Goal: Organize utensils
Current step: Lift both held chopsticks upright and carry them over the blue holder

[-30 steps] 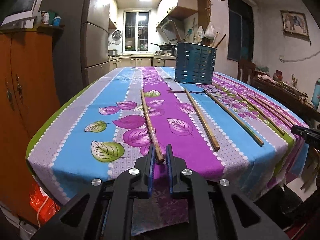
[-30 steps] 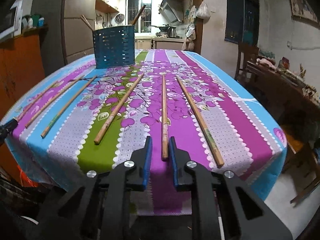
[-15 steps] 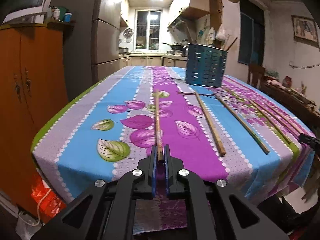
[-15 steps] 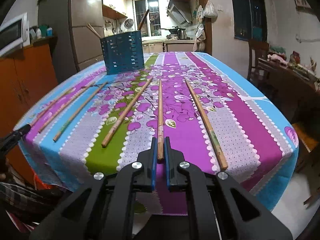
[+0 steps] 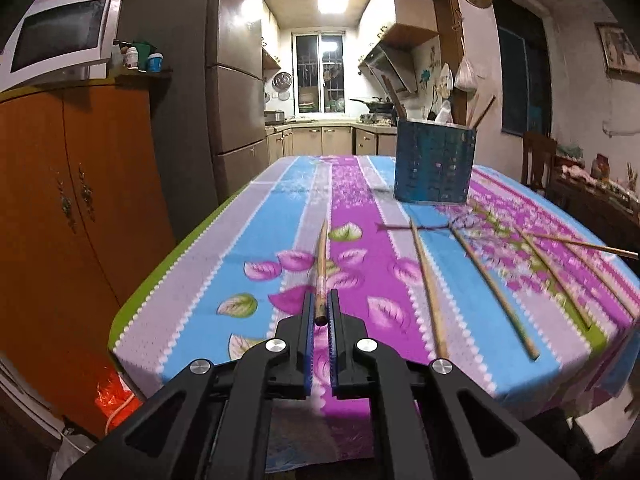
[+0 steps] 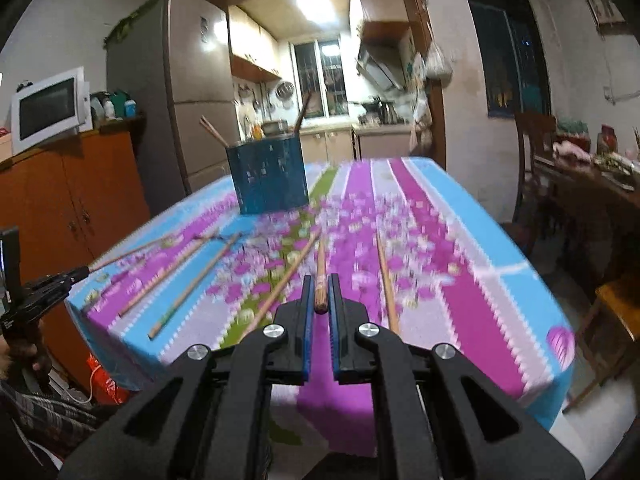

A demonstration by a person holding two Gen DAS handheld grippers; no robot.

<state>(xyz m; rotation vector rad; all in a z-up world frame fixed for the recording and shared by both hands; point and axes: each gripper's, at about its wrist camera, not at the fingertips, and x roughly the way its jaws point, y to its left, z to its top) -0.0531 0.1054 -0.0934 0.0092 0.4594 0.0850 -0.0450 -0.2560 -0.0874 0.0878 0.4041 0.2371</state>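
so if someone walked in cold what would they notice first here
Probably the loud striped, leaf-printed tablecloth covering the whole table. Next, each gripper's jaws are shut on one chopstick: the left gripper on its chopstick, the right gripper on another, with more lying loose alongside. Behind them stands the blue utensil holder, a few sticks already in it.

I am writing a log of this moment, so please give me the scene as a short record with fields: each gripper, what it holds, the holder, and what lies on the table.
left gripper: shut on a chopstick
right gripper: shut on another chopstick
blue holder: upright at the table's far side, some sticks already inside
loose chopsticks: several lying on the tablecloth
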